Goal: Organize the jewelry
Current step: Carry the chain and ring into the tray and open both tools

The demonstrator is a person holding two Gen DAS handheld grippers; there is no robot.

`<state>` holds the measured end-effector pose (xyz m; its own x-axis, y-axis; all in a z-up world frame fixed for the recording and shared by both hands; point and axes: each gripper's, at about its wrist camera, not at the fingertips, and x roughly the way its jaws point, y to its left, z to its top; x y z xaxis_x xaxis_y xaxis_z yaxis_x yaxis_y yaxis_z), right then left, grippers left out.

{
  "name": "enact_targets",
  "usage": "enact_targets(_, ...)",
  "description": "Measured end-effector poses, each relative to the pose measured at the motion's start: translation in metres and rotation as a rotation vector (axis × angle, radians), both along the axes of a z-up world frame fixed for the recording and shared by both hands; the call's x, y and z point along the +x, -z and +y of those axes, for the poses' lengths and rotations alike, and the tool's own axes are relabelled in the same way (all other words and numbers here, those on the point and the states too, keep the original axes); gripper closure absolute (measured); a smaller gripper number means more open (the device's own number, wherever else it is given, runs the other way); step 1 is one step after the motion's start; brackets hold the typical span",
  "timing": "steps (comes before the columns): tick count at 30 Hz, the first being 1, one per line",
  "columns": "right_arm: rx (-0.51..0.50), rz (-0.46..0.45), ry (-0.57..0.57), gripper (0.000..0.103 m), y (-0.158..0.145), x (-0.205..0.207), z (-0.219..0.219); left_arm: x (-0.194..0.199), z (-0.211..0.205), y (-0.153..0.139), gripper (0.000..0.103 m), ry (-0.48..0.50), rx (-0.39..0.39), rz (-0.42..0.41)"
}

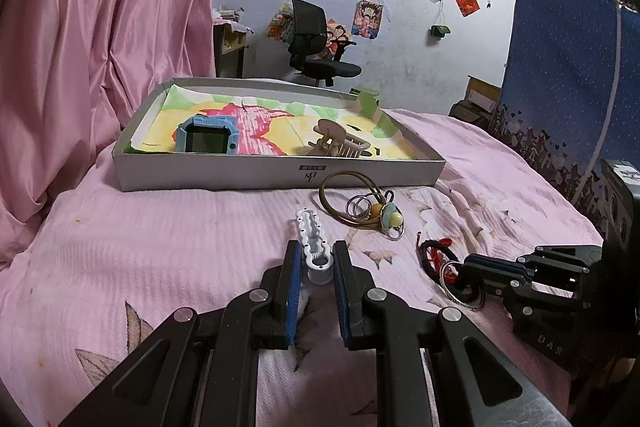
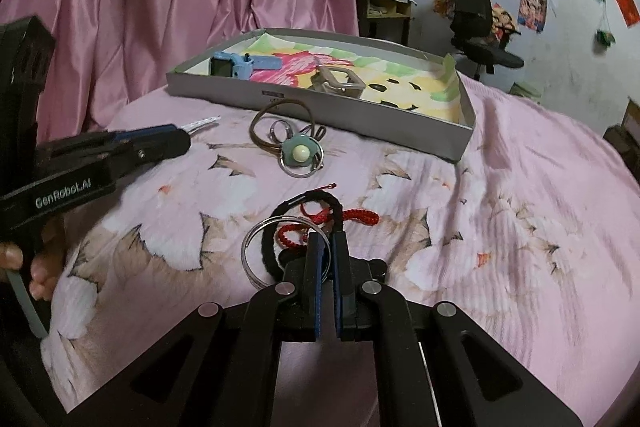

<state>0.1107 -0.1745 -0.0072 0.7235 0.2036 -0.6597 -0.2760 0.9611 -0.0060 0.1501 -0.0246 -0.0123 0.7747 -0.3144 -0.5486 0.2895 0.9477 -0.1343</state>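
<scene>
A grey cardboard tray (image 1: 256, 173) (image 2: 360, 115) on the pink bed holds a blue watch (image 1: 206, 135) (image 2: 236, 63) and a beige claw clip (image 1: 338, 143) (image 2: 340, 83). My left gripper (image 1: 316, 259) is shut on a white hair clip (image 1: 312, 233) lying on the bedspread. My right gripper (image 2: 328, 243) (image 1: 472, 273) is shut on a silver ring (image 2: 260, 247) tangled with a black hair tie (image 2: 320, 199) and red cord (image 2: 352, 217). A brown hair tie (image 1: 346, 189) (image 2: 276, 123) with a green pendant (image 1: 390, 219) (image 2: 300, 151) lies before the tray.
A pink quilt (image 1: 80, 47) is heaped at the left behind the tray. A blue board (image 1: 568, 67) stands at the right. A black office chair (image 1: 316, 39) stands by the far wall. The left gripper's body (image 2: 100, 155) shows in the right wrist view.
</scene>
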Motion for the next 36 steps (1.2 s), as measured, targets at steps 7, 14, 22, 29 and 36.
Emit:
enact_targets(7,-0.028,-0.103,-0.008,0.100,-0.017,-0.016,0.001,-0.008,-0.005,-0.005,0.088,0.029,-0.002,-0.048)
enact_targets(14,0.058,-0.194,0.011,0.100,-0.037,-0.019,-0.014,-0.008,-0.003,-0.011,0.088,0.028,-0.021,-0.056)
enact_targets(22,0.105,-0.281,0.011,0.101,-0.058,0.000,-0.019,0.005,-0.004,-0.027,0.088,0.035,-0.044,-0.075)
enact_targets(29,0.144,-0.353,0.018,0.101,-0.087,0.033,-0.028,0.045,-0.007,-0.053,0.088,0.006,-0.047,-0.105)
enact_targets(36,0.219,-0.358,0.047,0.101,-0.094,0.086,-0.037,0.102,-0.015,-0.051,0.088,-0.034,-0.018,-0.015)
